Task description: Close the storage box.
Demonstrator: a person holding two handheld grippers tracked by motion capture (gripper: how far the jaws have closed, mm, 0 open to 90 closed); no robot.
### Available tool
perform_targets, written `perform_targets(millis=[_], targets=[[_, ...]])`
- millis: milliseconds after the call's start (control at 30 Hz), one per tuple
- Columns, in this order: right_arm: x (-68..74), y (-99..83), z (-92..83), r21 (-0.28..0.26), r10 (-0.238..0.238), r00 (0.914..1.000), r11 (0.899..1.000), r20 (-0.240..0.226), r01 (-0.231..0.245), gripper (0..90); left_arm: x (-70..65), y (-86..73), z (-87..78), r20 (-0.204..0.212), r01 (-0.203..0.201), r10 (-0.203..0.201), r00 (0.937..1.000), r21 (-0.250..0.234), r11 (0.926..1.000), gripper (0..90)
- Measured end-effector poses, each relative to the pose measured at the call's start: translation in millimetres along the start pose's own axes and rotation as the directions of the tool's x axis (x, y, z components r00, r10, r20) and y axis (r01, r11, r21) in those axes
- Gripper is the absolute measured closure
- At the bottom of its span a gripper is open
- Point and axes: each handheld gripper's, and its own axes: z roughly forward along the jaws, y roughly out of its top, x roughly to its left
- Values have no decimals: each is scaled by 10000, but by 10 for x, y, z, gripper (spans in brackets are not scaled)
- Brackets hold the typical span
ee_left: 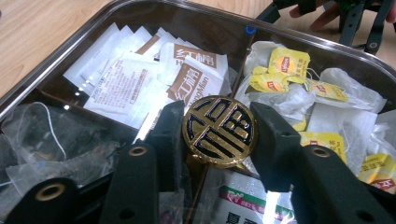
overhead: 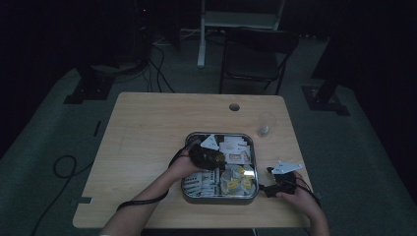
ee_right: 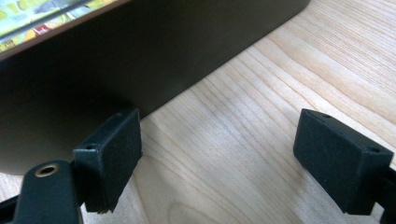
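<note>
Left gripper (ee_left: 218,130) straddled round gold-and-black knob (ee_left: 219,130) above sachet-filled metal tray (ee_left: 322,44), pads apparently not pressing; right gripper (ee_right: 219,158) gaped empty beside tray.

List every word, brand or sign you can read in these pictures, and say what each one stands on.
"Lipton": yellow tea bag tags.
"红糖": brown-and-white sachets in the tray; the Latin letters below are partly hidden.
Ornamental black-and-gold sign: round knob.
Small print on the white packets: too blurred.

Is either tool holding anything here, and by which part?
The left tool has the lid's round gold knob between its jaws, by the knob's two sides; actual contact cannot be told. The right tool is open, empty.
</note>
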Motion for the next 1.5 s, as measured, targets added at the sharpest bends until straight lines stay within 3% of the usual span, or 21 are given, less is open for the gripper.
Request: perform_targets(millis=[33, 133, 233, 300, 400, 500, 533, 600, 800, 967, 1300, 1500], targets=[[0, 0, 0, -2, -5, 10000, 10000, 1, 5, 150, 8, 3, -16, 3, 95, -95, 10000, -46, 9999, 456], [0, 0, 0, 2, 6, 10000, 10000, -2, -6, 150, 39, -1, -38, -77, 475, -477, 9988, -289, 9985, 300], [1, 0, -1, 10, 17, 10000, 10000, -5, -17, 150, 47, -5, -73, -184, 511, -518, 9985, -395, 9979, 178], [1, 0, -1, 8, 18, 10000, 10000, -8, -18, 150, 36, -1, -88, -347, 435, -448, 9984, -379, 9983, 149], [1, 0, -1, 10, 21, 10000, 10000, -8, -21, 150, 40, -2, -110, -489, 682, -701, 9963, -393, 9969, 100], [1, 0, -1, 11, 19, 10000, 10000, -6, -19, 150, 46, -15, -136, -909, 936, -971, 9911, -420, 9947, 72], [1, 0, -1, 10, 15, 10000, 10000, -6, -15, 150, 60, -23, -151, -1006, 1085, -1122, 9886, -412, 9932, 1], [1, 0, 0, 8, 12, 10000, 10000, -6, -12, 150, 78, -47, -196, -1228, 1242, -1318, 9836, -680, 9899, 3], [1, 0, 0, 5, 9, 10000, 10000, -5, -9, 150, 111, -94, -319, -1879, 1078, -1270, 9740, -1088, 9882, 4], [1, 0, 0, 8, 9, 10000, 10000, -4, -9, 150, 128, -150, -372, -2414, 1152, -1447, 9596, -1322, 9845, 4], [1, 0, 1, 1, -12, 10000, 10000, 6, 12, 150, 173, -285, -469, -2487, 1364, -1727, 9531, -1566, 9782, 4], [2, 0, 0, 9, 4, 10000, 10000, 5, -4, 150, 208, -374, -563, -2672, 1503, -1916, 9444, -1674, 9744, 4]])
